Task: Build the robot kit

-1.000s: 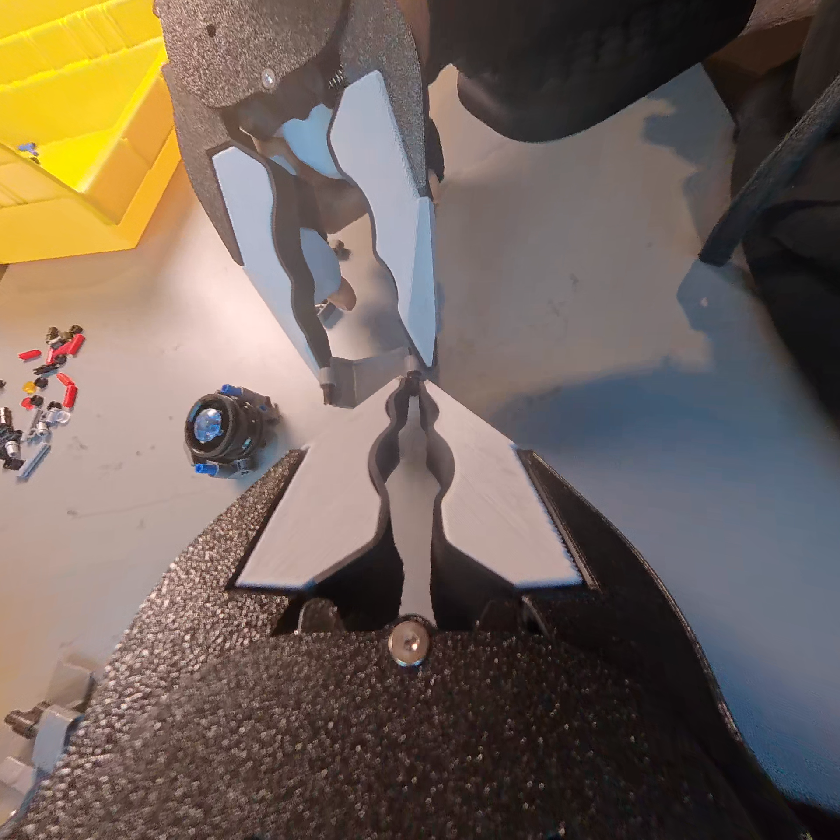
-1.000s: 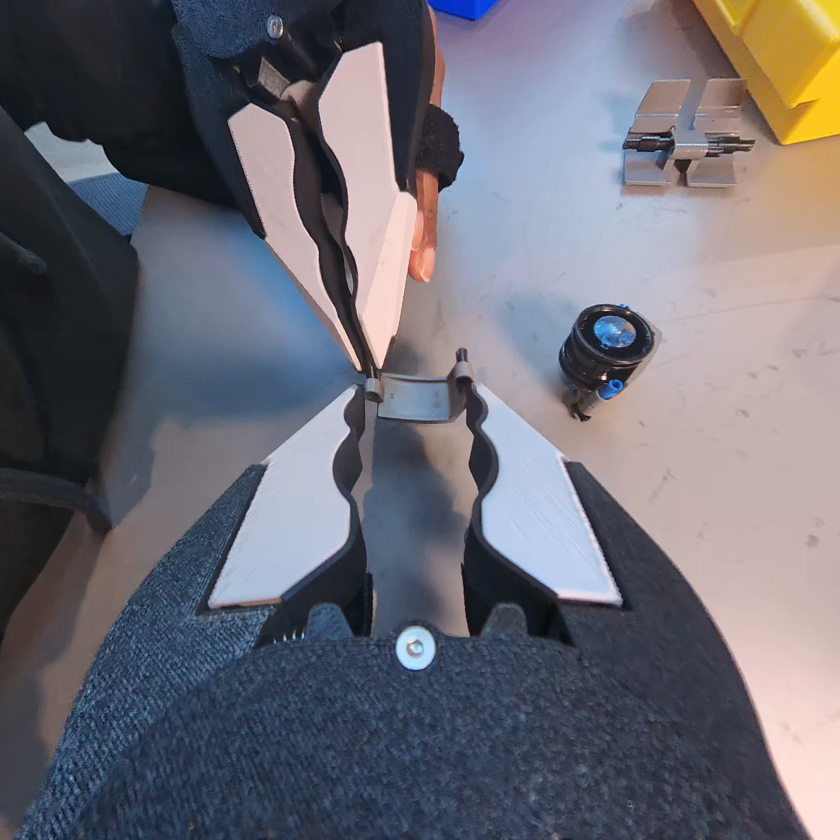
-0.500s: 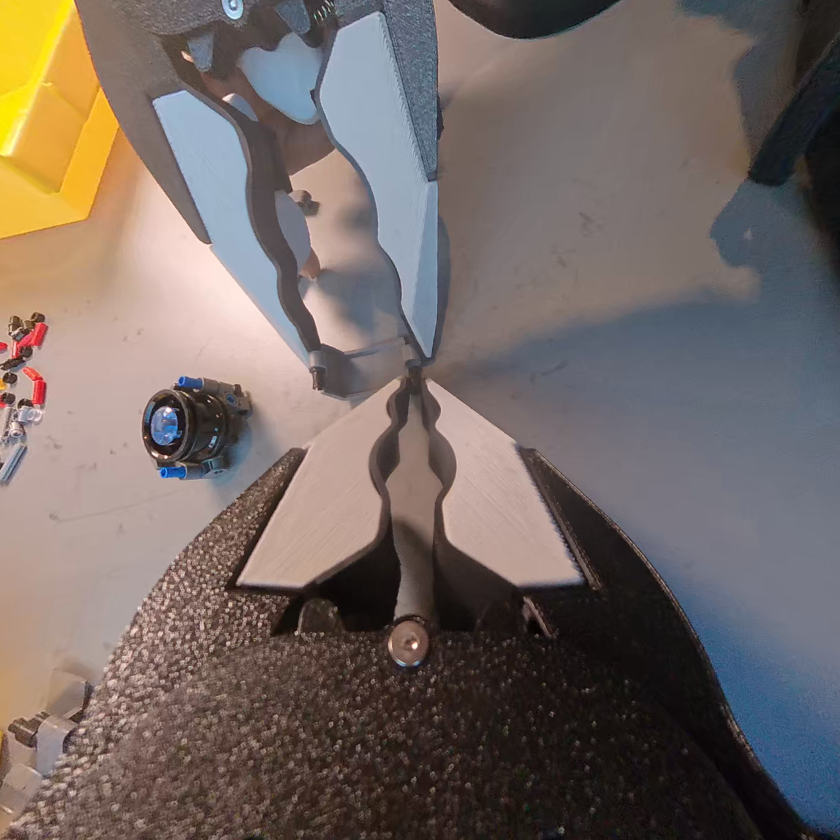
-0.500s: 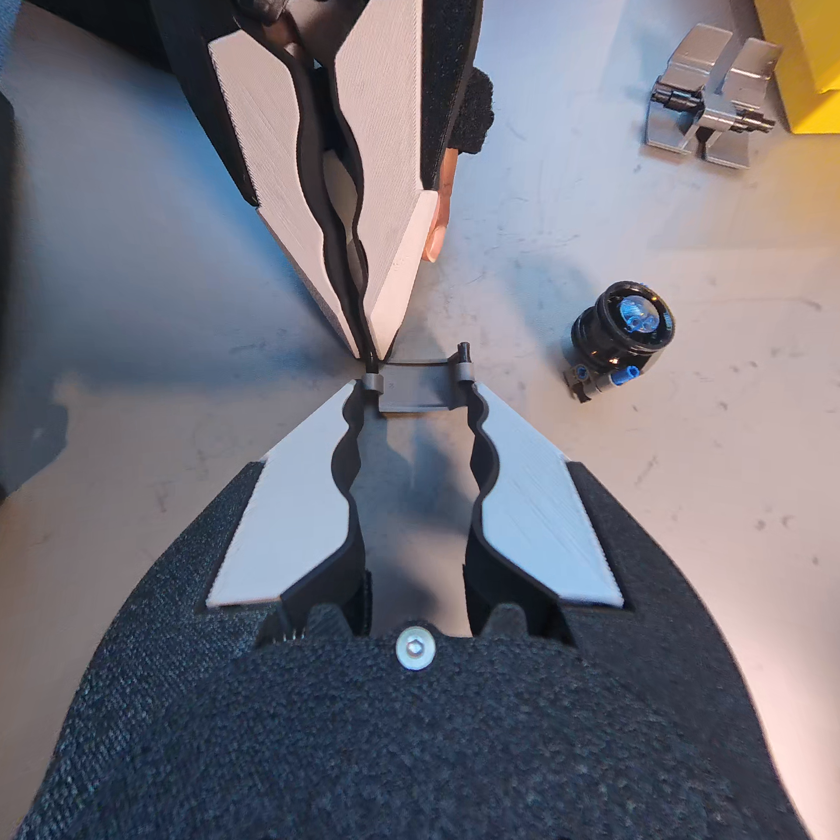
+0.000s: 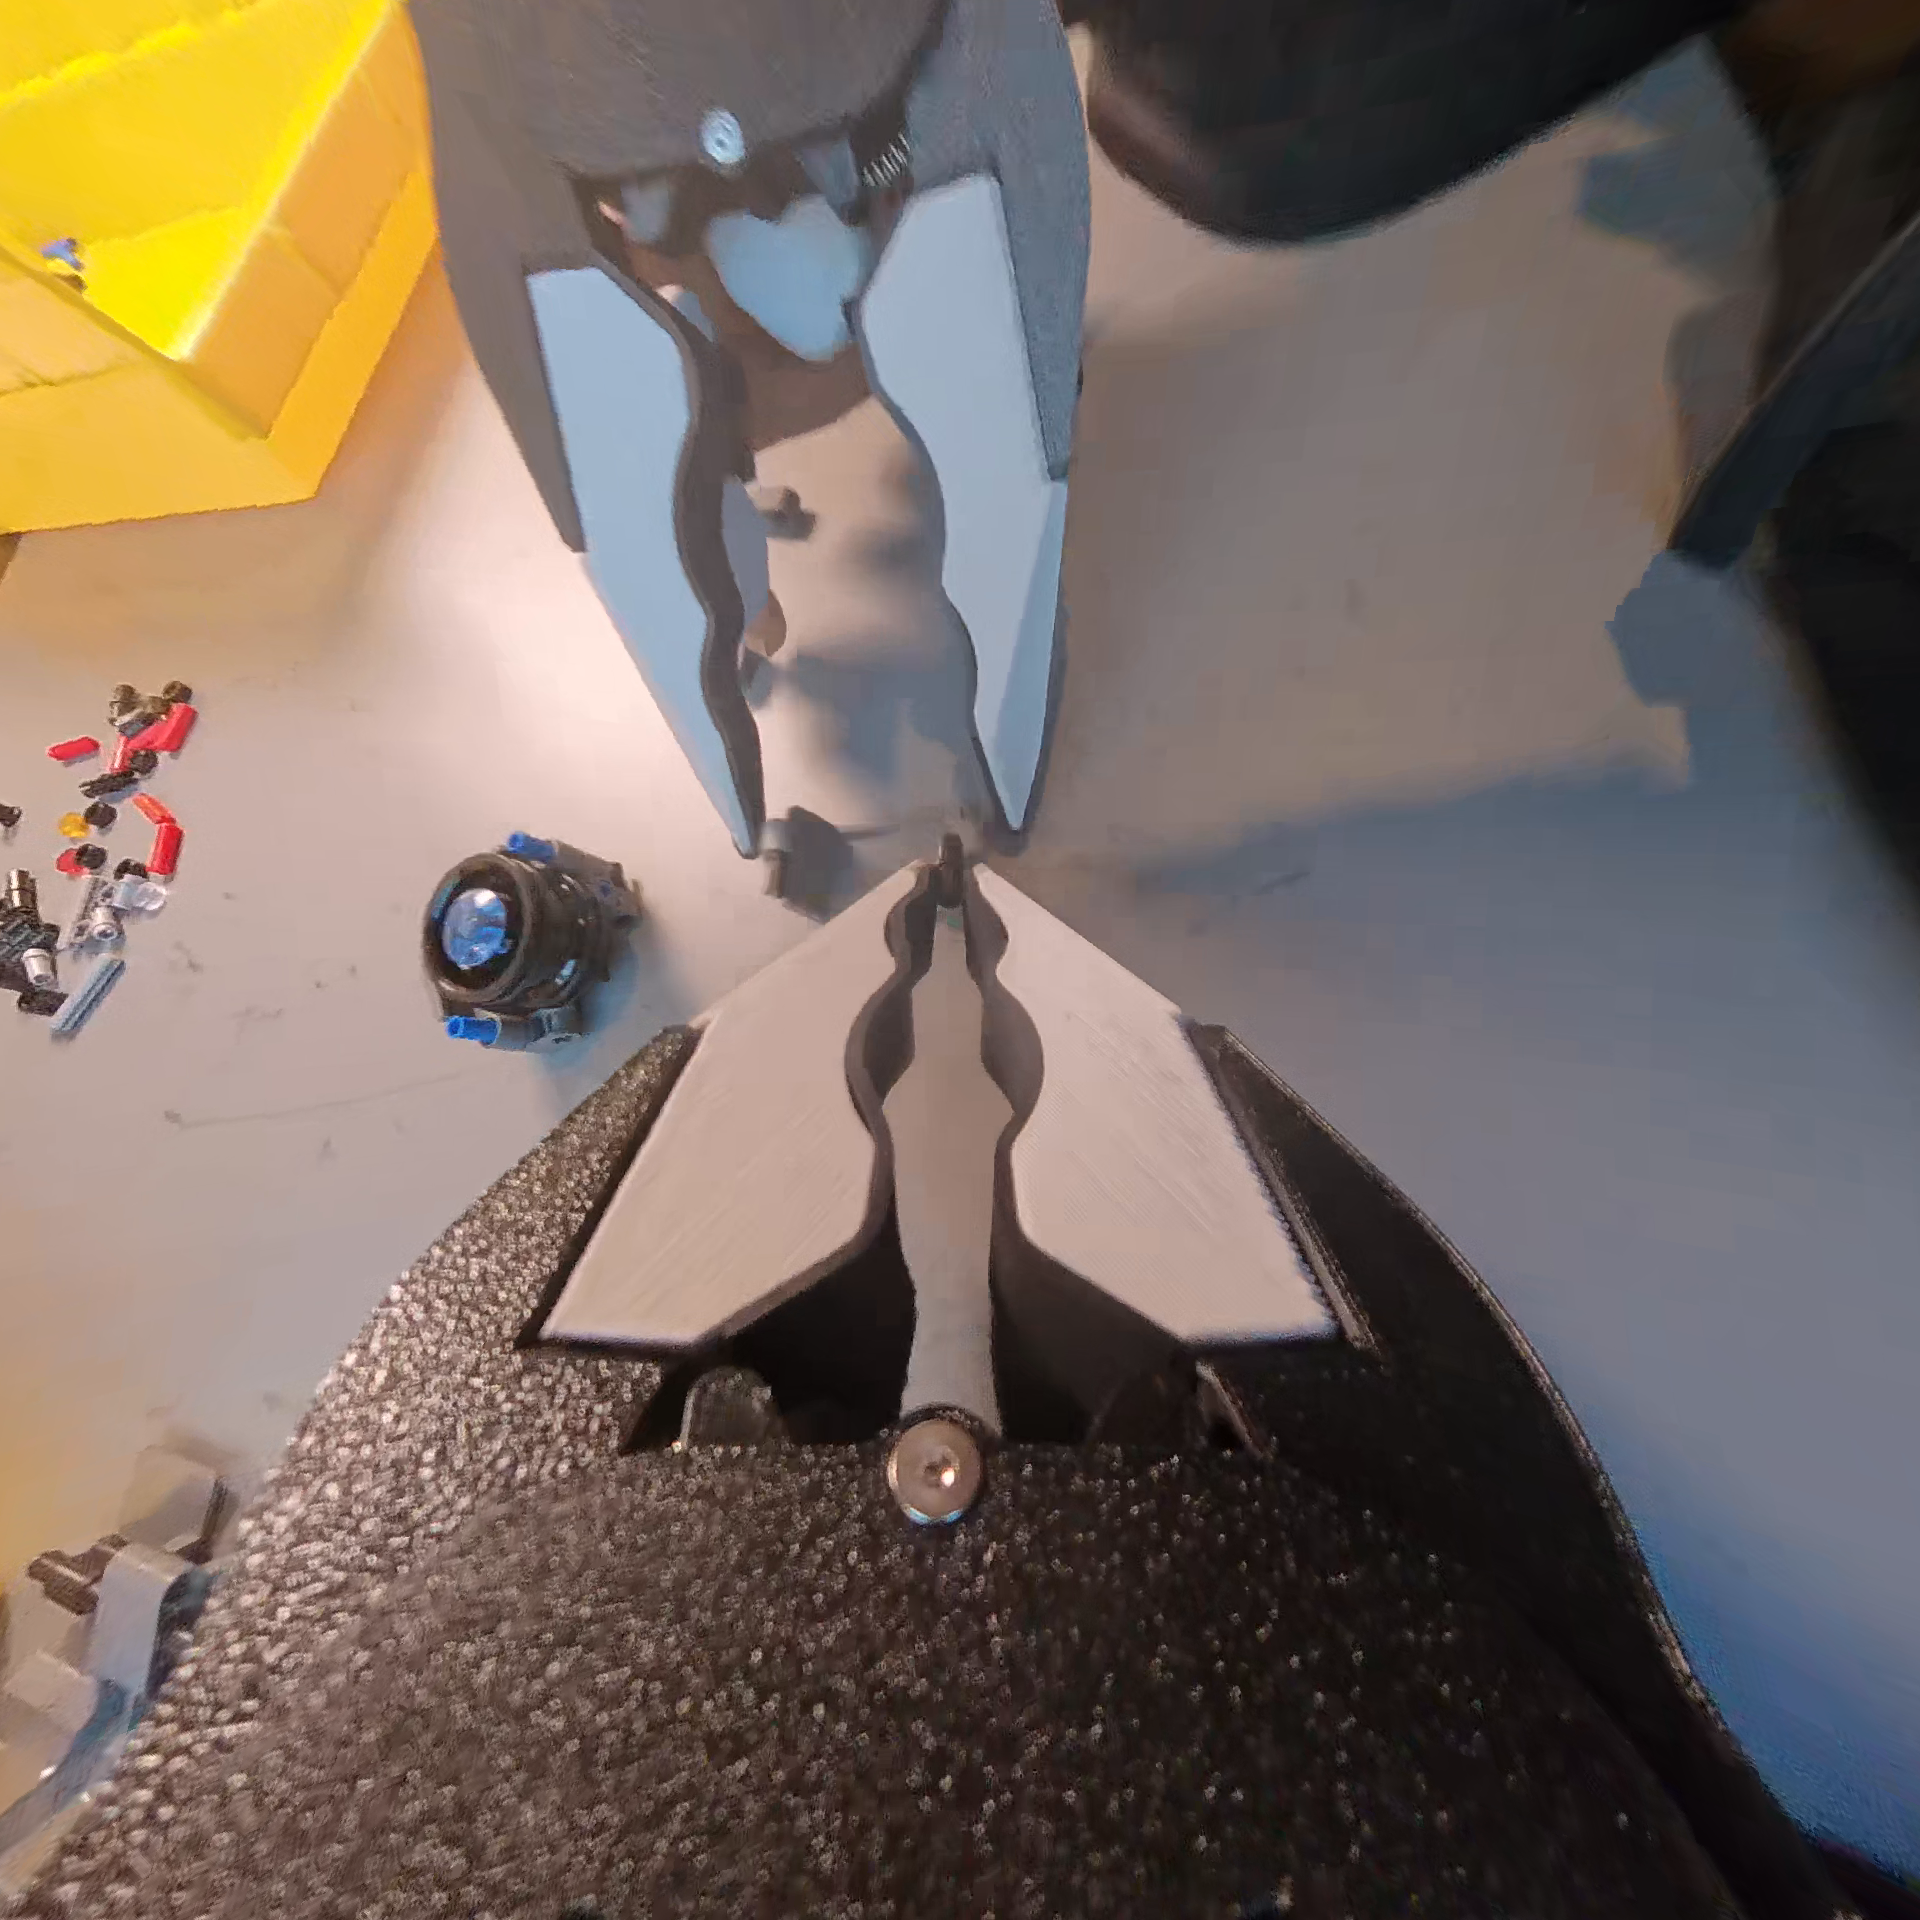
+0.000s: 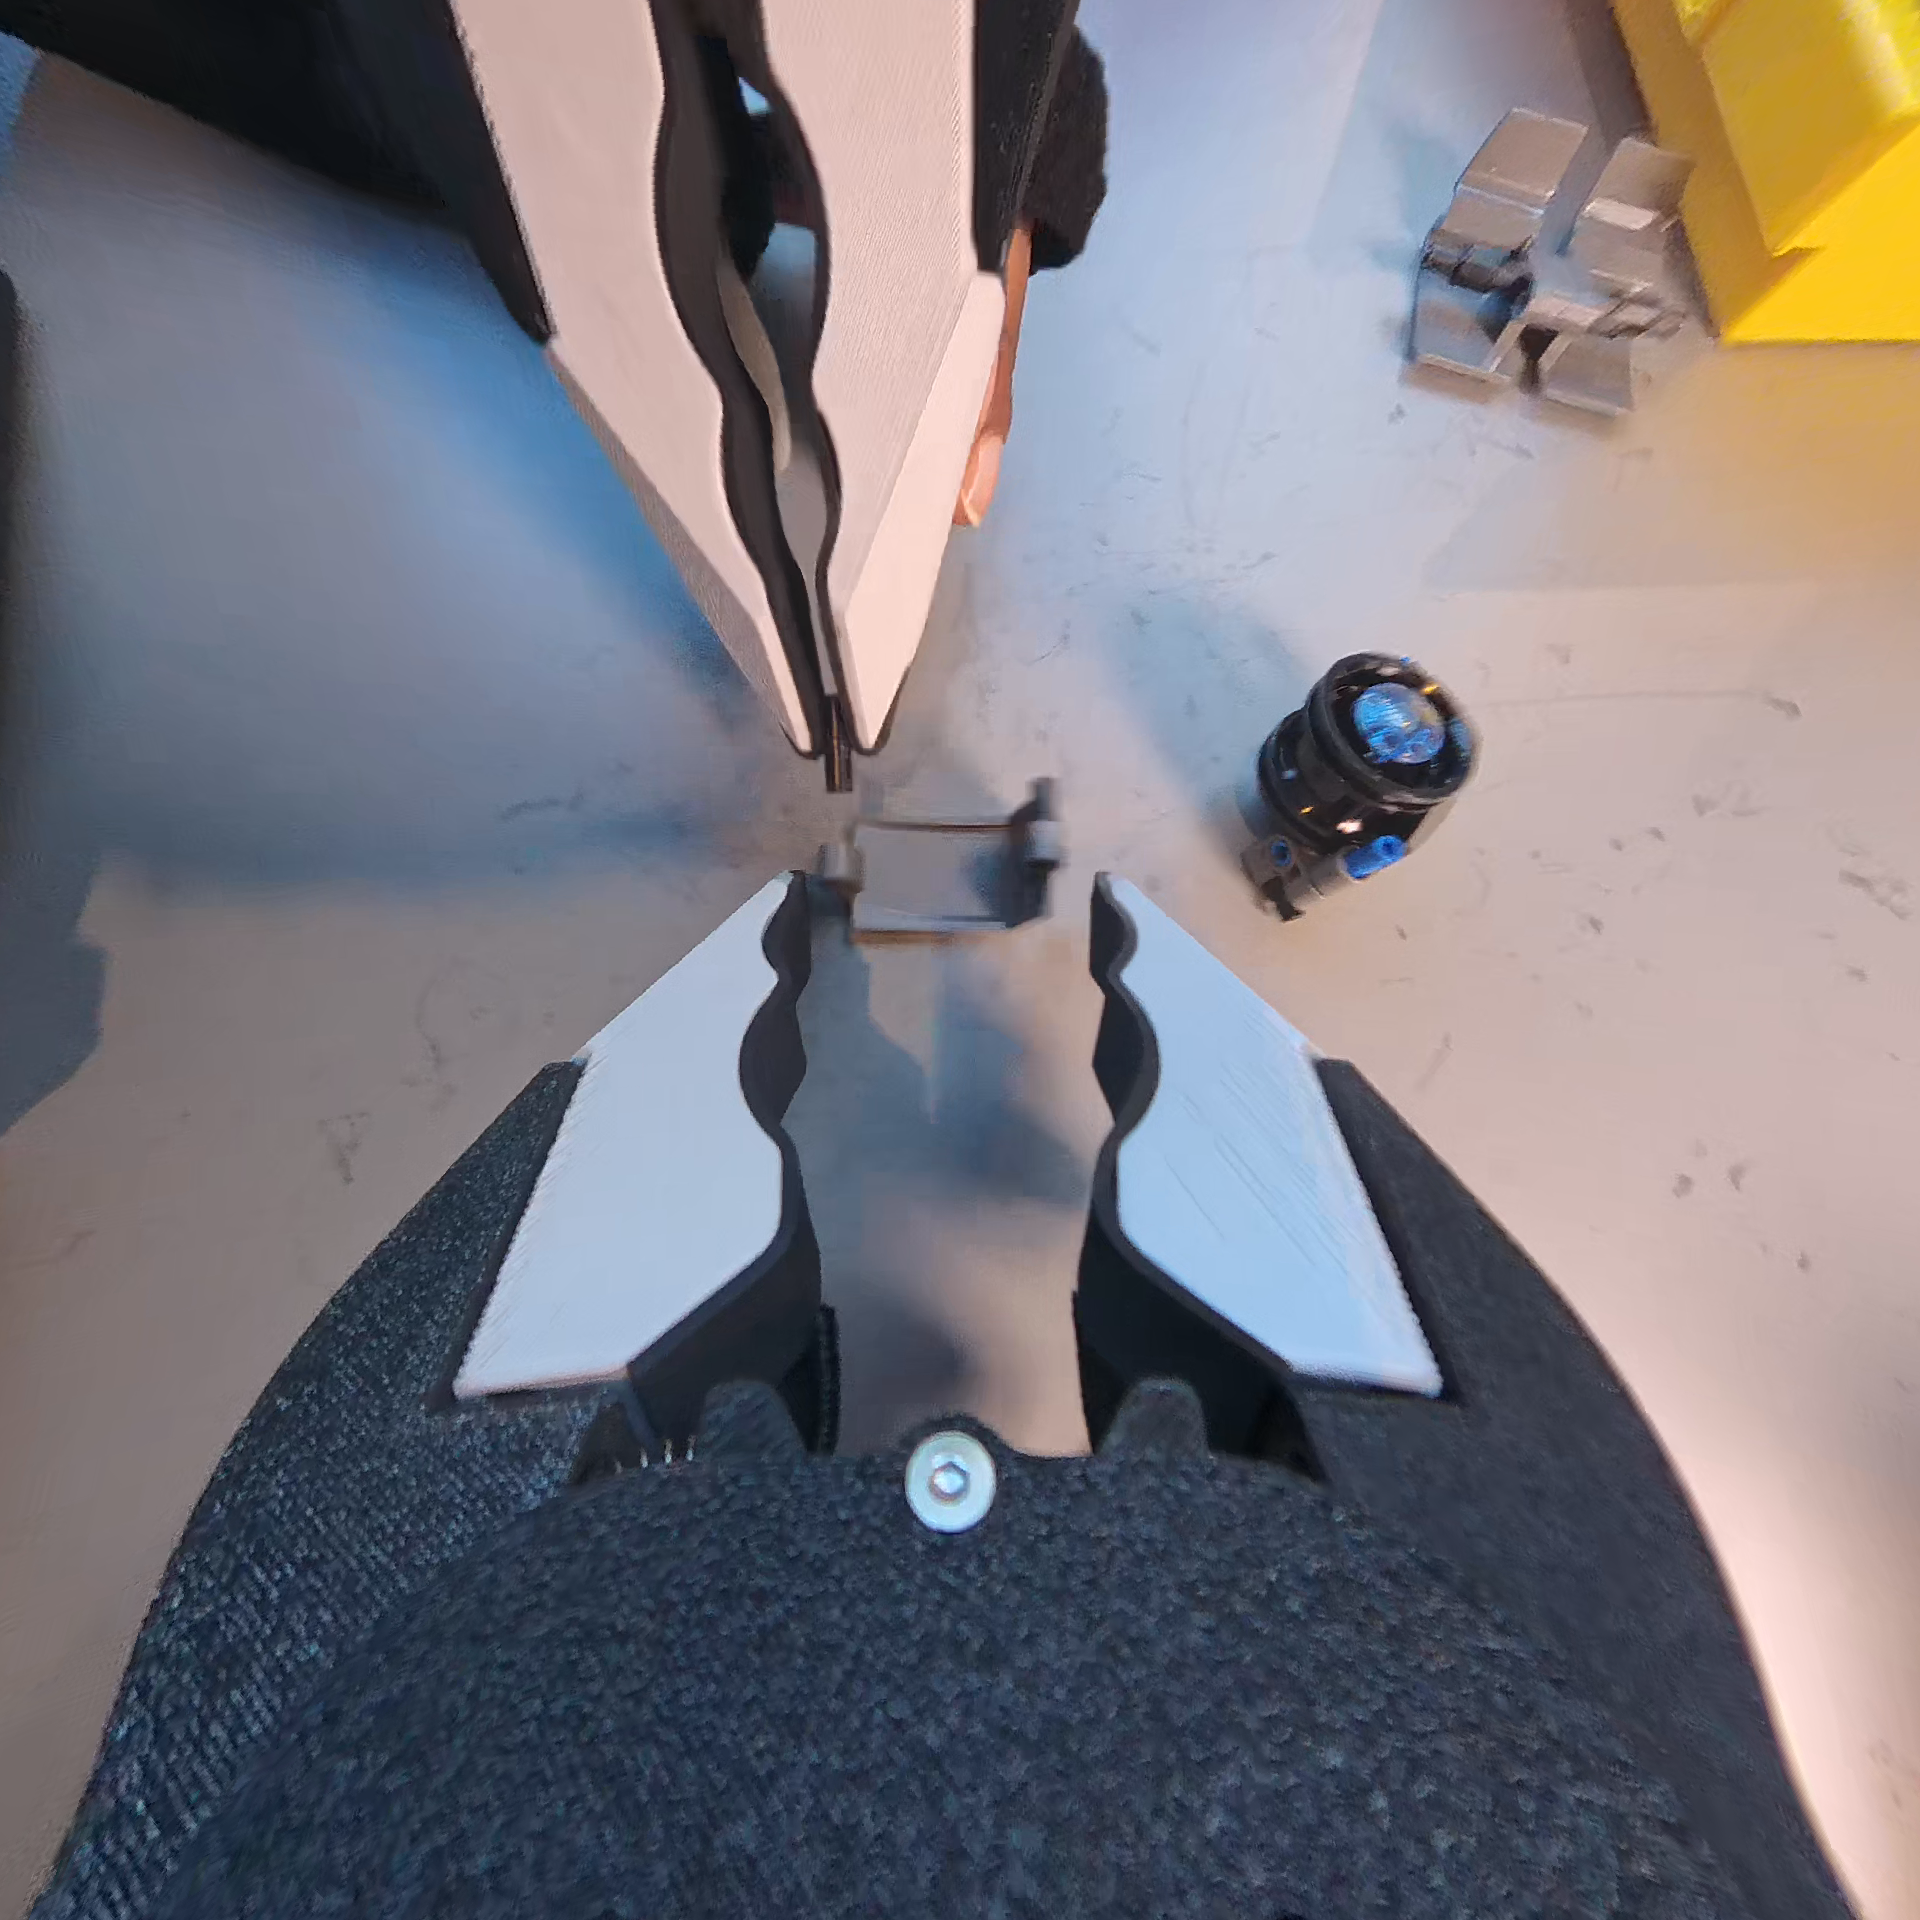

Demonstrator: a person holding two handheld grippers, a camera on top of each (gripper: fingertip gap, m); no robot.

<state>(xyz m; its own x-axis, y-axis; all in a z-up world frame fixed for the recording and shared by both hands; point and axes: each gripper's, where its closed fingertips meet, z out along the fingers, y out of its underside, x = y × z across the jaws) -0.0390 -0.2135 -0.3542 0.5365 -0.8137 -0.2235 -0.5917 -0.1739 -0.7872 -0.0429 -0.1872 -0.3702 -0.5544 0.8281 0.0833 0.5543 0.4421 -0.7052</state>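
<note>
Between parted right gripper (image 6: 940,883) fingertips, grey bracket (image 6: 940,868); left gripper (image 5: 948,878) pinches black pin (image 5: 948,854).

My right gripper (image 6: 943,894) has spread its jaws wider and no longer clamps the small grey bracket (image 6: 940,871), which now sits loose between them. My left gripper (image 5: 948,883) has drawn back from the bracket, its jaws pinching a small black pin (image 6: 836,764).
</note>
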